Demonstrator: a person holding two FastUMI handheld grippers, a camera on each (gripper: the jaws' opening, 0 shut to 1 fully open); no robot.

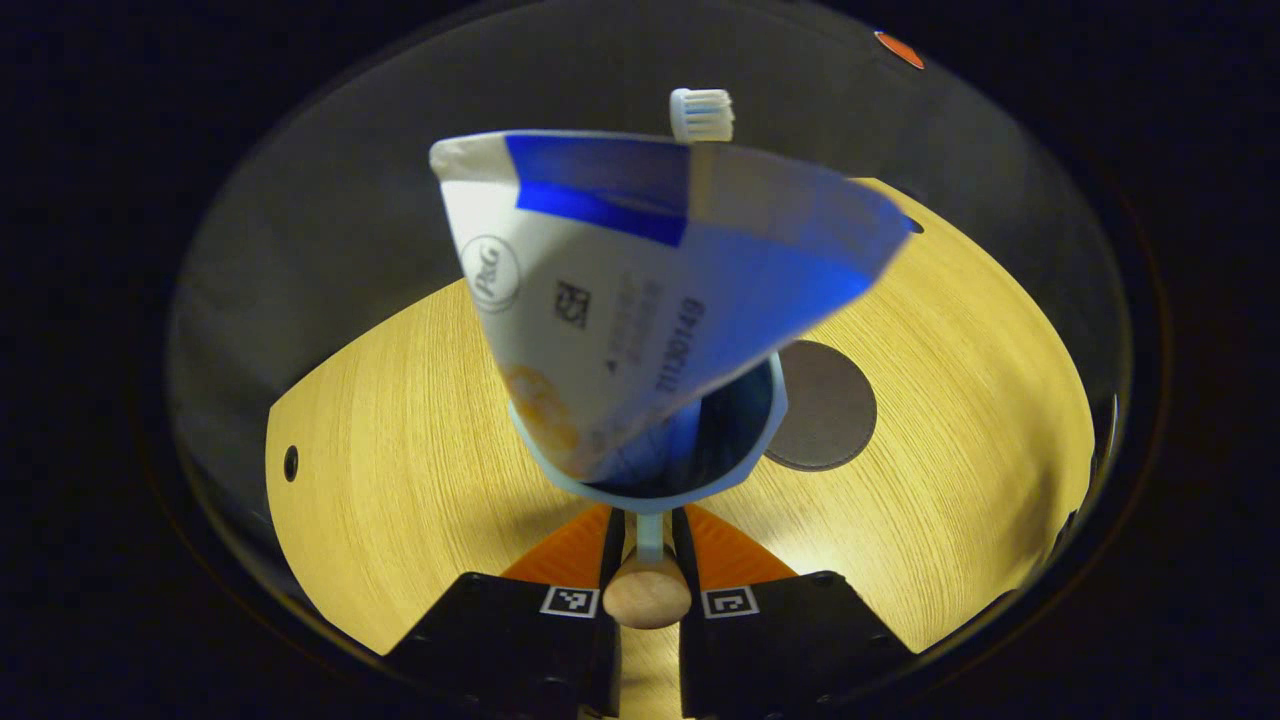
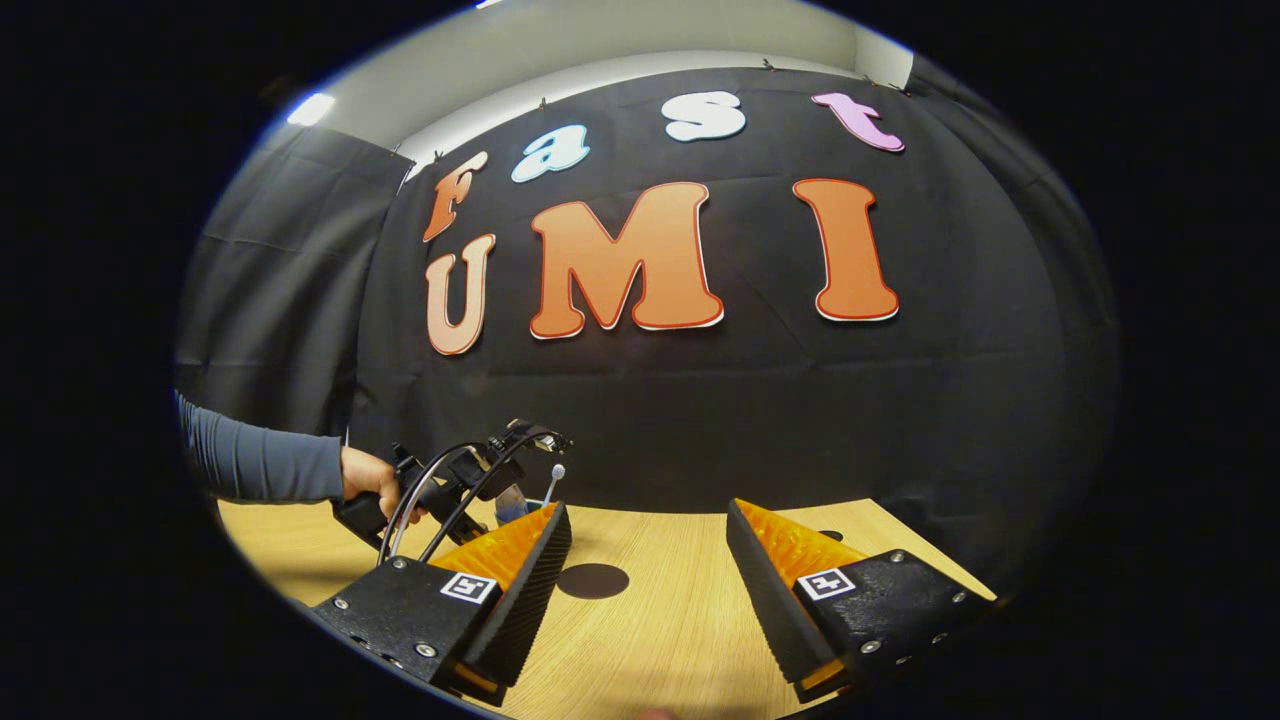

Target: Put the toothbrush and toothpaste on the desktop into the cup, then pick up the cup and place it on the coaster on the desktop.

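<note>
left gripper [image 1: 648, 545] pinches the cup's handle [image 1: 648, 592] tight, both fingers pressing on it. the cup [image 1: 765, 440] holds the toothpaste [image 1: 640, 300] leaning out and the toothbrush [image 1: 701, 114] poking up behind, above the desktop [image 1: 400, 470]. just beyond lies the coaster [image 1: 830, 405]. right gripper [image 2: 648, 560] hangs spread wide.

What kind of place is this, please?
Probably a recording booth, not a real bathroom: black cloth wall, a plain wooden desktop, and a person's hand holding the left claw on a cup.
</note>
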